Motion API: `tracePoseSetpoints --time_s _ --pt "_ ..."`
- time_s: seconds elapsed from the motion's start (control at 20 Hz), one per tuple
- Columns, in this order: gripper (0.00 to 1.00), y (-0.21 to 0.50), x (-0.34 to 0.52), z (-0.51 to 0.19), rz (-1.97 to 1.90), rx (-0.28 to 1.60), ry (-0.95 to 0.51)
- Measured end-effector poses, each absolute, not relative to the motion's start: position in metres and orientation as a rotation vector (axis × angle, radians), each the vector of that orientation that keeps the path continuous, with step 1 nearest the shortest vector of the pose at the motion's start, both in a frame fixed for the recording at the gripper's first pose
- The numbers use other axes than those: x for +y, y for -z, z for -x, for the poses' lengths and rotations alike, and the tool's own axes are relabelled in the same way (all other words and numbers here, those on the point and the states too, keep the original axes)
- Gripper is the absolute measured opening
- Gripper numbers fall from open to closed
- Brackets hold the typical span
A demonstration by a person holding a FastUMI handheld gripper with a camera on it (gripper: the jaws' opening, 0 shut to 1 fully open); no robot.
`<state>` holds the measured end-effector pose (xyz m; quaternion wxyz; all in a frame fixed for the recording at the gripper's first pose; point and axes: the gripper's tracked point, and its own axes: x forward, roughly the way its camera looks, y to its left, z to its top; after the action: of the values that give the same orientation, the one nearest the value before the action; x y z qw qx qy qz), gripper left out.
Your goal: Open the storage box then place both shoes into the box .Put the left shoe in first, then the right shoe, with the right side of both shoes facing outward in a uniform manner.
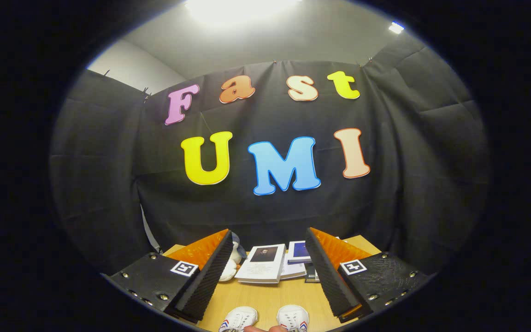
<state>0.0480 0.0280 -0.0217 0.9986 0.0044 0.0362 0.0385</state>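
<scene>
My hand-held gripper (265,272) gapes wide and empty above two white shoes (265,318); opening the storage box likely comes next.

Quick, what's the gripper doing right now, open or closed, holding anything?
Gripper: open, fingers spread wide, holding nothing; the two white shoes lie on the wooden table between the fingers.

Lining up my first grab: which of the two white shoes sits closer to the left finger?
The shoe with blue trim, low between the open gripper's fingers. The other shoe lies nearer the right finger.
</scene>
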Motion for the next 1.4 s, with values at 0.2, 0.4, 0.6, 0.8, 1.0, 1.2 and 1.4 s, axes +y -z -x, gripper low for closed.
tracePoseSetpoints --time_s 0.2,0.4,0.6,0.8,1.0,1.2,1.4 --pt "0.96 0.074 0.063 -0.054 -0.074 0.204 -0.204" --pt "0.97 0.139 0.098 -0.053 -0.172 0.4 -0.303" --pt "0.97 0.188 0.128 -0.048 -0.212 0.524 -0.389" --pt "0.96 0.239 0.164 -0.041 -0.302 0.67 -0.497" --pt "0.96 0.287 0.196 -0.033 -0.464 0.835 -0.566" --pt "0.95 0.311 0.218 -0.031 -0.667 0.942 -0.591" --pt "0.95 0.321 0.227 -0.024 -0.905 1.003 -0.627"
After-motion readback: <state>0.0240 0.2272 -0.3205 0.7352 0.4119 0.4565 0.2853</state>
